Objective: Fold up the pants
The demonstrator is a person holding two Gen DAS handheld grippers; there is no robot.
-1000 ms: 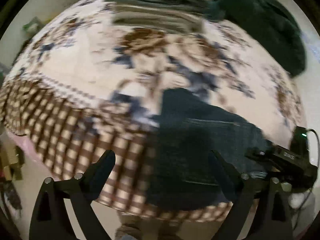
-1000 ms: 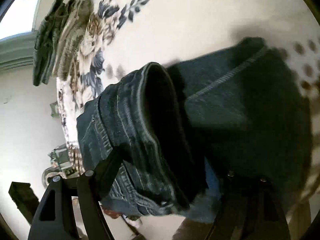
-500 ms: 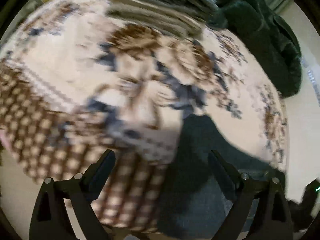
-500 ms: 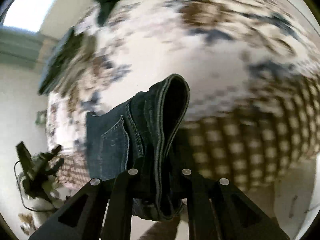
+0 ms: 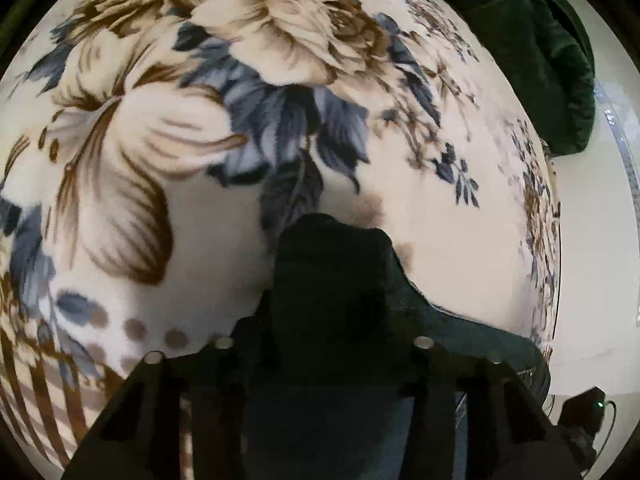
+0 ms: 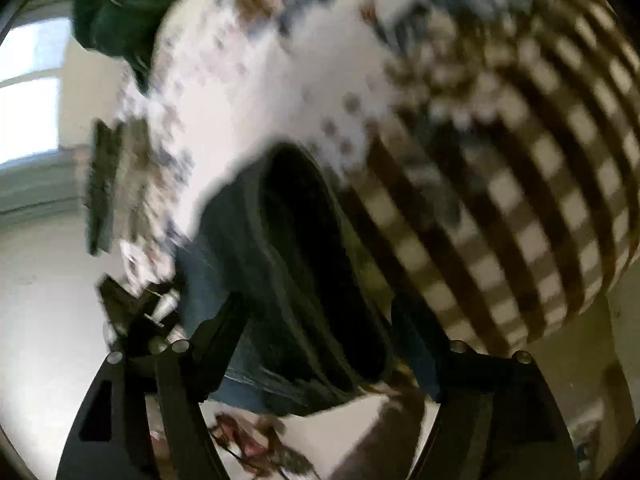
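Observation:
The dark blue jeans point(image 5: 332, 280) lie on the flowered blanket point(image 5: 160, 140) on the bed. My left gripper point(image 5: 324, 320) is shut on a thick fold of the jeans, which hides the fingertips. In the right wrist view the jeans point(image 6: 280, 260) bulge up as a rolled fold between my right gripper's point(image 6: 316, 320) fingers, which stand wide apart on either side of it. The right view is blurred by motion.
A dark green garment point(image 5: 532, 40) lies at the far right of the bed and shows in the right wrist view point(image 6: 116, 16). A stack of folded clothes point(image 6: 104, 184) sits at the far edge. The blanket's brown checked border point(image 6: 520, 200) hangs over the bed's edge.
My left gripper went from open above the bed to shut on the jeans. My right gripper closed on the fold, then opened wide again and swung round.

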